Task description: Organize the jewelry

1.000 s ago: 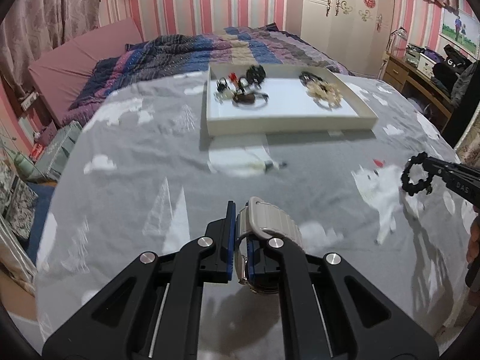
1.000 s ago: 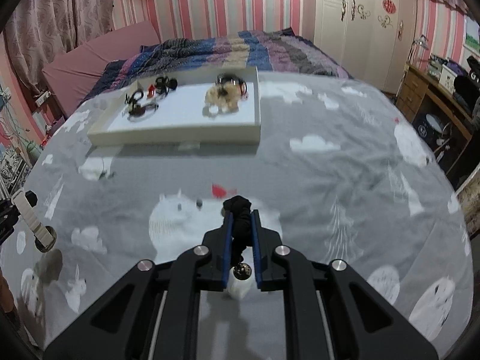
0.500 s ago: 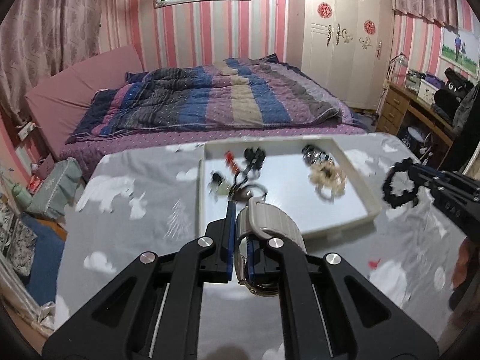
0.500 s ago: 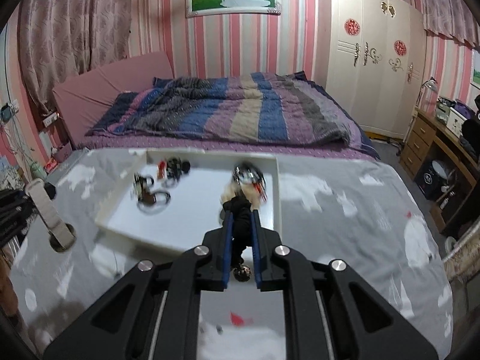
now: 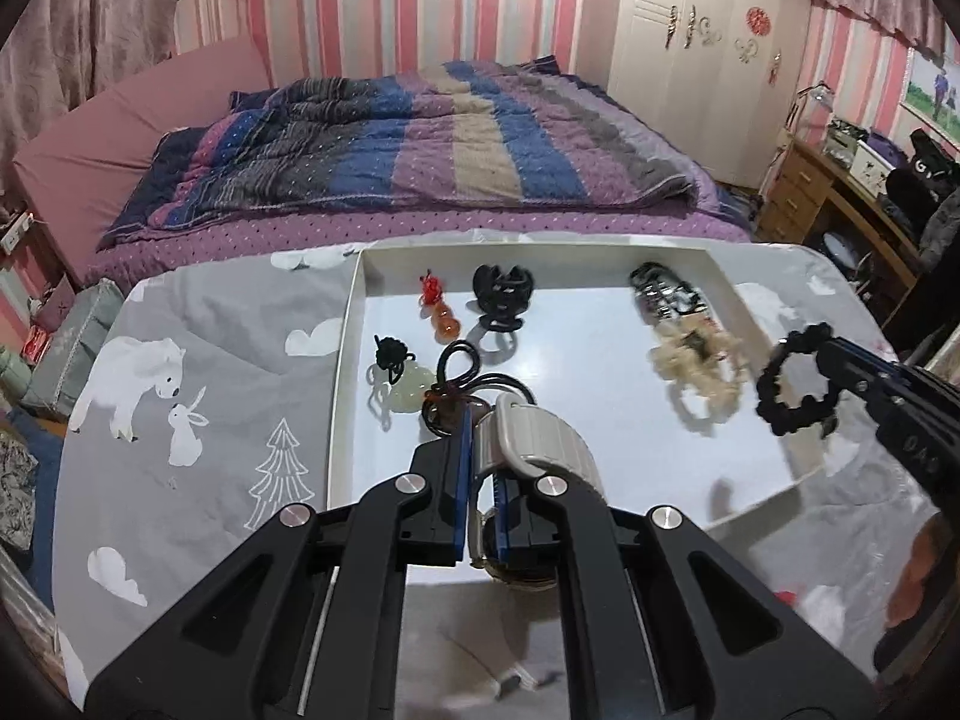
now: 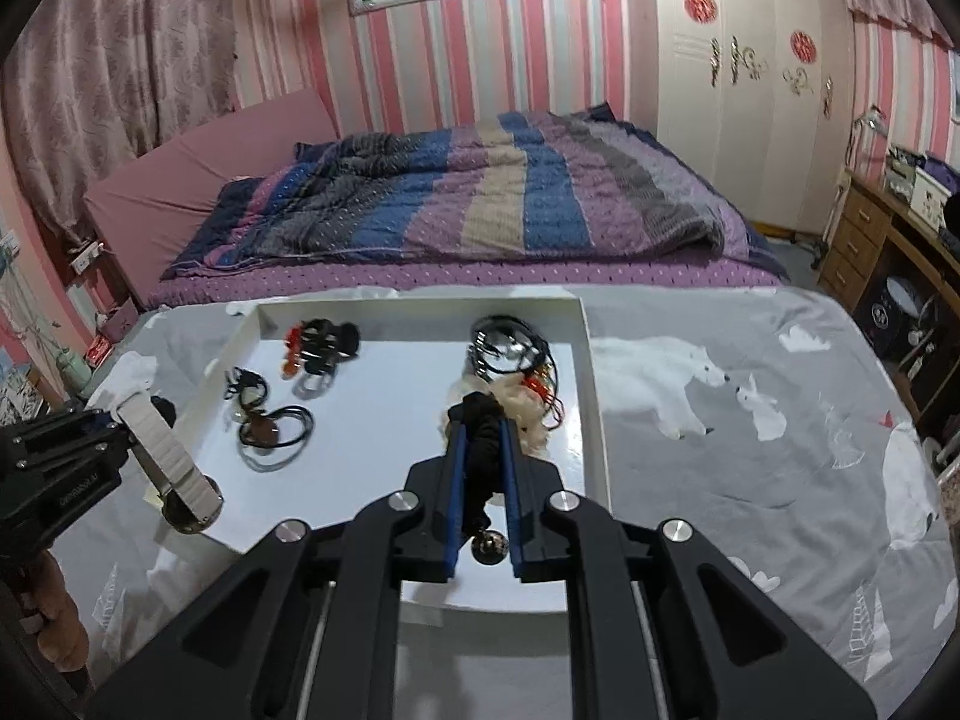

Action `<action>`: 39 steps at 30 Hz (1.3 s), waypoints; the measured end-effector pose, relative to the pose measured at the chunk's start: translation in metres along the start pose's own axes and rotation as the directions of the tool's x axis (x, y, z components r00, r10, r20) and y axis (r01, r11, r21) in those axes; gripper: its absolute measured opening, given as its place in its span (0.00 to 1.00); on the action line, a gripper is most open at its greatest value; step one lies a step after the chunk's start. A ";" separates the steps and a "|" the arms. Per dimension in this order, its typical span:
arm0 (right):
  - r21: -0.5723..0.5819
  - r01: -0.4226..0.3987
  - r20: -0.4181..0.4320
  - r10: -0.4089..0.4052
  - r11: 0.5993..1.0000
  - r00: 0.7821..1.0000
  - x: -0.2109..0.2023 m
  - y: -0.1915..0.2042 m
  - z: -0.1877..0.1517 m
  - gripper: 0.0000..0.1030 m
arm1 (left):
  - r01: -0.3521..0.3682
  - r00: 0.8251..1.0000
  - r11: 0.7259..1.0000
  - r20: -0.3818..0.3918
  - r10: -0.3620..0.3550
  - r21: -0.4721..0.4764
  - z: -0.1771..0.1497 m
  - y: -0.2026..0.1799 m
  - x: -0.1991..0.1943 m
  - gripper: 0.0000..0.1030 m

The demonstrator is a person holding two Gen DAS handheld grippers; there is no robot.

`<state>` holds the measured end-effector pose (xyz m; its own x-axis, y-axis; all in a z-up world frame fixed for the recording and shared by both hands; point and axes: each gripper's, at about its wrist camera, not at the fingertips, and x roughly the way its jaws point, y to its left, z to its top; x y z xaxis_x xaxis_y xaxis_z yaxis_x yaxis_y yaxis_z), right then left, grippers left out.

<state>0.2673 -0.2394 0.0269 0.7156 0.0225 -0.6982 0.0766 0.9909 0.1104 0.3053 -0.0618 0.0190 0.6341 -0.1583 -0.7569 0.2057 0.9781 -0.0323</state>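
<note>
My left gripper (image 5: 483, 450) is shut on a watch with a pale grey band (image 5: 540, 438), held above the near part of the white tray (image 5: 345, 360). The right wrist view shows the same watch (image 6: 162, 456) hanging from the left gripper (image 6: 114, 429) over the tray's left edge. My right gripper (image 6: 483, 420) is shut on a black beaded bracelet (image 6: 483, 450) over the tray's (image 6: 591, 390) right half. That bracelet (image 5: 795, 387) hangs as a ring near the tray's right rim. Inside lie a red gourd charm (image 5: 441, 315), a black hair claw (image 5: 501, 294), a jade pendant (image 5: 405, 390) and a cream scrunchie (image 5: 696, 360).
The tray rests on a grey cloth printed with polar bears (image 5: 138, 378). Beyond it stands a bed with a striped quilt (image 5: 420, 138). A white wardrobe (image 6: 750, 90) and a wooden desk (image 6: 870, 240) fill the right side. Part of a hand (image 5: 912, 576) shows at the right.
Both grippers have moved forward across the grey cloth and now hang over the tray, each still holding its item. The tray looks much nearer and larger.
</note>
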 end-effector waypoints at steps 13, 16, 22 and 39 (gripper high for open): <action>0.072 -0.032 -0.079 0.038 0.997 0.996 0.050 -0.013 -0.015 0.11 | -0.059 0.997 0.998 0.046 0.058 0.032 -0.004 0.004 0.034 0.04; 0.094 -0.035 -0.102 0.044 0.995 0.994 0.060 -0.017 -0.019 0.11 | -0.068 0.996 0.997 0.052 0.066 0.030 -0.005 0.007 0.038 0.04; 0.060 0.024 -0.143 -0.015 0.998 0.990 0.078 -0.016 -0.028 0.11 | -0.075 0.997 0.997 0.034 0.075 0.011 -0.007 0.013 0.046 0.04; 0.014 0.080 -0.143 -0.077 0.997 0.987 0.079 -0.016 -0.025 0.47 | -0.098 0.995 0.995 0.017 0.098 0.007 -0.012 0.012 0.042 0.52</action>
<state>0.3052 -0.2498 -0.0482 0.6008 -0.0356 -0.7986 0.1434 0.9876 0.0639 0.3253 -0.0549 -0.0213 0.6634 -0.0637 -0.7455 0.1474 0.9880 0.0467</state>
